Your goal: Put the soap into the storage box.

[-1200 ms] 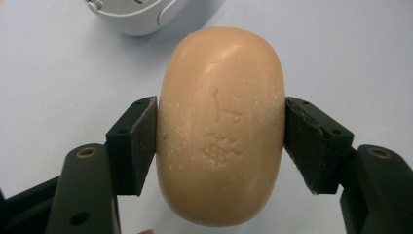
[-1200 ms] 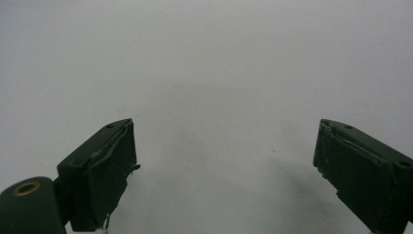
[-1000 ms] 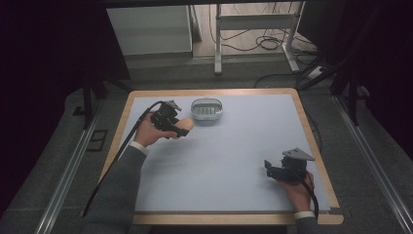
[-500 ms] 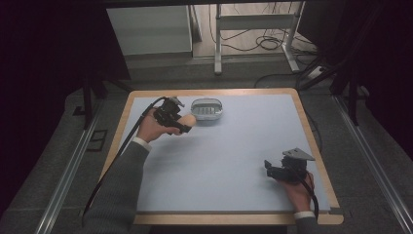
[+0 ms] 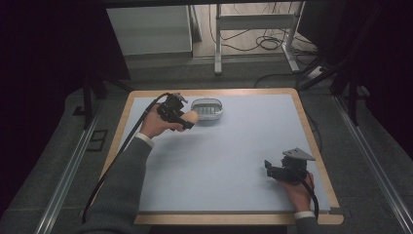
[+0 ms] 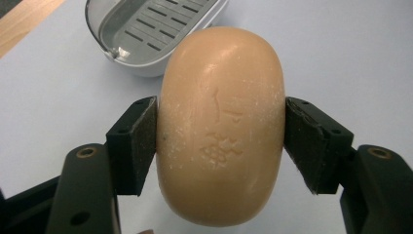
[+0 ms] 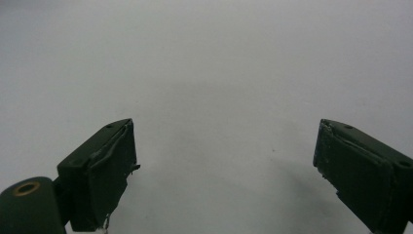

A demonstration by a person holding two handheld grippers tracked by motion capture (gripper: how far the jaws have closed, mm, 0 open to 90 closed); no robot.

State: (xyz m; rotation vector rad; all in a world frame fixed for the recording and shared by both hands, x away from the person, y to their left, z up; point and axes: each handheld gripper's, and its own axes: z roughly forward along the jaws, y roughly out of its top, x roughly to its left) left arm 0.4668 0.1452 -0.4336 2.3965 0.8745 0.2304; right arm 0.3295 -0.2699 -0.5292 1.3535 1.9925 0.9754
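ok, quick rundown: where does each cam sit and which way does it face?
High view: above the person's side, looking forward and down on the table; both forearms, left gripper, right gripper.
Left gripper view: rides the left gripper, looking along jaws clamped on the soap toward the soap dish.
Right gripper view: rides the right gripper, open jaws over bare table.
Shared: soap and dish, high and left views.

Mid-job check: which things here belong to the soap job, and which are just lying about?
In the job:
- bar of soap, clamped in the left tool
- soap dish, empty, just beyond the soap

Just about:
- right tool, open and idle at the near right
- cables on the floor beyond the table
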